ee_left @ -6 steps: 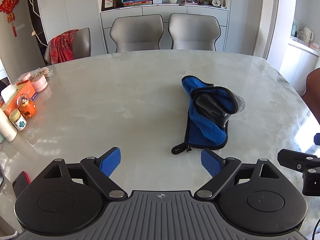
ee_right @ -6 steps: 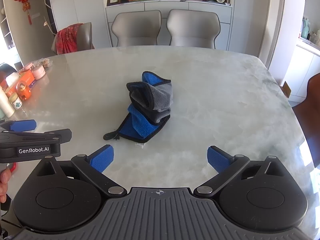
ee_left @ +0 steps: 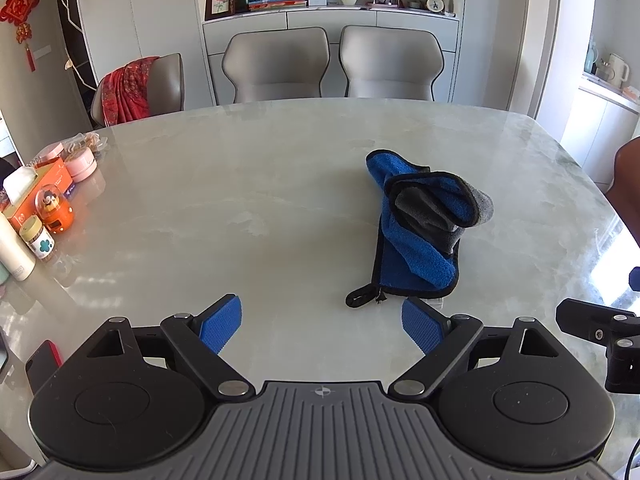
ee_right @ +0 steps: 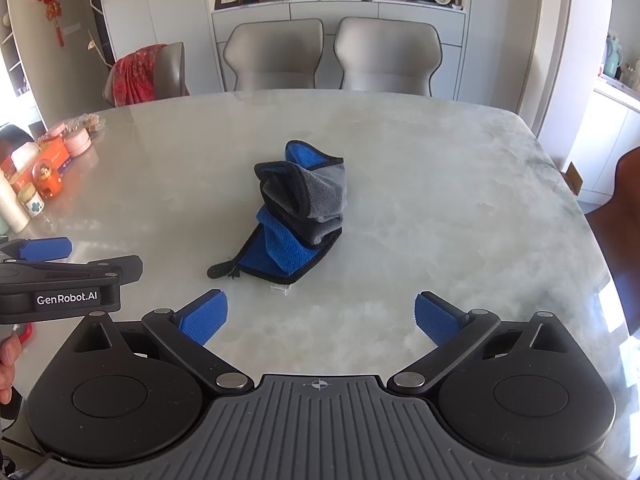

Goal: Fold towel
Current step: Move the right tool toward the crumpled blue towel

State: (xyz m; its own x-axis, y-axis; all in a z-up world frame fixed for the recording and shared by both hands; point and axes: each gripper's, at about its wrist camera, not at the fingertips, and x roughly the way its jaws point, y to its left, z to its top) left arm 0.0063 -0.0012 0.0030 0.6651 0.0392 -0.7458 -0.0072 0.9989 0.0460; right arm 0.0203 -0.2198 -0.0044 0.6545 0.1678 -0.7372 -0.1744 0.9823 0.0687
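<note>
Here both tongs (ee_left: pixel 321 322) (ee_right: pixel 321 318) wide, empty; crumpled towel (ee_right: pixel 298 216) hides own underside.

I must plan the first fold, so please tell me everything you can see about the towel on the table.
The towel is soft terry cloth, blue on one side and grey on the other, with black edging and a small black loop at its near corner. It lies crumpled in a loose heap, not folded flat, near the middle of the pale marble table. Only the table touches it; the left gripper and right gripper are open, short of it.
</note>
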